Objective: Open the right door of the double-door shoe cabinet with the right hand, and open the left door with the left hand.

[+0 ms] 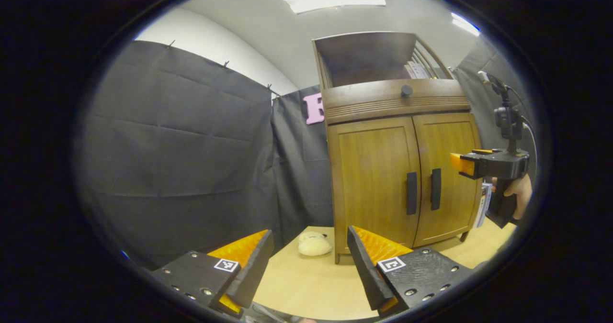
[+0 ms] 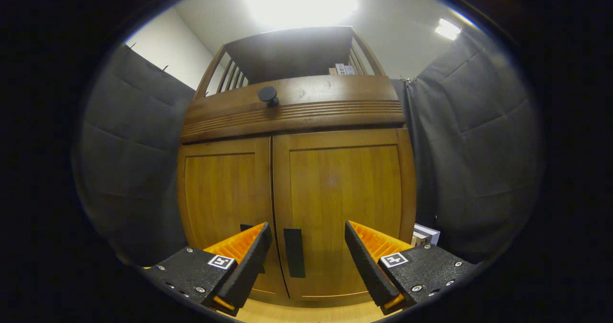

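Both doors were seen closed on the cabinet (image 1: pixel 397 170), which stood on the worktop (image 1: pixel 306 284). The right gripper (image 2: pixel 306 256) was held wide open, empty, fingers straddling the right handle (image 2: pixel 293 252) but apart from it. The left gripper (image 1: pixel 309 261) was open, empty, well back. The left handle (image 1: pixel 411 193) was untouched. Doors judged stiff, hinged; slim handles best pinched mid-length.
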The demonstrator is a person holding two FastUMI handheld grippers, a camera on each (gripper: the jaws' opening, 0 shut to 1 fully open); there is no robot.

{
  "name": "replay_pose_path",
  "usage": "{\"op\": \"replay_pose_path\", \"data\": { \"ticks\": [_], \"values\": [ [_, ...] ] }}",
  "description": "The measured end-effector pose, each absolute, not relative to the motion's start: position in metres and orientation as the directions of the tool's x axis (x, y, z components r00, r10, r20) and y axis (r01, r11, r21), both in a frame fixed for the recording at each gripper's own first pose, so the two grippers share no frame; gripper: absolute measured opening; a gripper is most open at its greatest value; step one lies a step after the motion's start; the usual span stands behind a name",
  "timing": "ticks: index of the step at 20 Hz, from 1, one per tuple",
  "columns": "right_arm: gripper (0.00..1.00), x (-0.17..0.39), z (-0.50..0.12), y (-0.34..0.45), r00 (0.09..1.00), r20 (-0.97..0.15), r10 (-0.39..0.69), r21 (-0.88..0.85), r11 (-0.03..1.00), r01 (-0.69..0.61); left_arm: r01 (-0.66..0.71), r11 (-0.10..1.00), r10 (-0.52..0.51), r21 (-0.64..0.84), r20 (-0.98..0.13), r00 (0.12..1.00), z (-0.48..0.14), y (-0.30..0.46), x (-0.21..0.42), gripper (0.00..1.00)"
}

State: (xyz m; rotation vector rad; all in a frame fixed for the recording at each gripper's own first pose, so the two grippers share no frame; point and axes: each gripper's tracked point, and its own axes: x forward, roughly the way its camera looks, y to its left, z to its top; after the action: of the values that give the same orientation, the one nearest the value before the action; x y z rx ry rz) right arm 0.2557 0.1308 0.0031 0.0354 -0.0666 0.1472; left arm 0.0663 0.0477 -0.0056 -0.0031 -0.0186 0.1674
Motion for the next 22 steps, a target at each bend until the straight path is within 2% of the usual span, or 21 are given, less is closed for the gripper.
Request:
{"op": "replay_pose_path", "data": {
  "ticks": [7, 8, 11, 12, 13, 15, 16, 17, 19, 20, 22],
  "values": [
    [0.95, 0.291, -0.030, 0.145, 0.989, 0.005, 0.145, 0.026, 0.989, -0.145, -0.206, 0.978, 0.206, 0.001, -0.003, 0.978, -0.011, 0.054, 0.069, 0.92],
    [0.95, 0.295, -0.035, 0.148, 0.989, -0.005, 0.145, 0.026, 0.989, -0.144, -0.211, 0.977, 0.211, 0.001, -0.005, 0.977, -0.011, 0.055, 0.069, 0.89],
    [0.95, 0.306, -0.051, 0.156, 0.988, -0.038, 0.150, 0.043, 0.988, -0.148, -0.226, 0.974, 0.226, 0.006, -0.012, 0.974, -0.009, 0.055, 0.068, 0.89],
    [0.94, 0.309, -0.055, 0.158, 0.988, -0.047, 0.150, 0.042, 0.988, -0.148, -0.226, 0.974, 0.226, 0.005, -0.013, 0.974, -0.009, 0.054, 0.068, 0.92],
    [0.94, 0.312, -0.058, 0.160, 0.987, -0.054, 0.149, 0.040, 0.988, -0.147, -0.227, 0.974, 0.227, 0.005, -0.015, 0.974, -0.012, 0.056, 0.069, 0.86],
    [0.93, 0.317, -0.067, 0.159, 0.985, -0.069, 0.157, 0.040, 0.987, -0.154, -0.229, 0.973, 0.229, 0.009, -0.019, 0.973, -0.014, 0.057, 0.070, 0.92],
    [0.89, 0.321, -0.071, 0.158, 0.985, -0.075, 0.157, 0.036, 0.987, -0.155, -0.228, 0.974, 0.229, 0.010, -0.023, 0.973, -0.014, 0.056, 0.070, 0.86],
    [0.89, 0.326, -0.077, 0.159, 0.984, -0.083, 0.157, 0.032, 0.987, -0.155, -0.228, 0.973, 0.229, 0.012, -0.026, 0.973, -0.014, 0.056, 0.069, 0.86],
    [0.82, 0.332, -0.087, 0.162, 0.983, -0.103, 0.155, 0.027, 0.988, -0.153, -0.231, 0.973, 0.231, 0.018, -0.031, 0.972, -0.013, 0.057, 0.070, 0.86],
    [0.79, 0.334, -0.089, 0.165, 0.982, -0.108, 0.155, 0.028, 0.988, -0.153, -0.232, 0.972, 0.233, 0.023, -0.034, 0.972, -0.013, 0.056, 0.069, 0.92],
    [0.70, 0.337, -0.092, 0.169, 0.981, -0.119, 0.154, 0.035, 0.988, -0.151, -0.231, 0.972, 0.232, 0.031, -0.043, 0.972, -0.014, 0.056, 0.069, 0.92]
  ]
}}
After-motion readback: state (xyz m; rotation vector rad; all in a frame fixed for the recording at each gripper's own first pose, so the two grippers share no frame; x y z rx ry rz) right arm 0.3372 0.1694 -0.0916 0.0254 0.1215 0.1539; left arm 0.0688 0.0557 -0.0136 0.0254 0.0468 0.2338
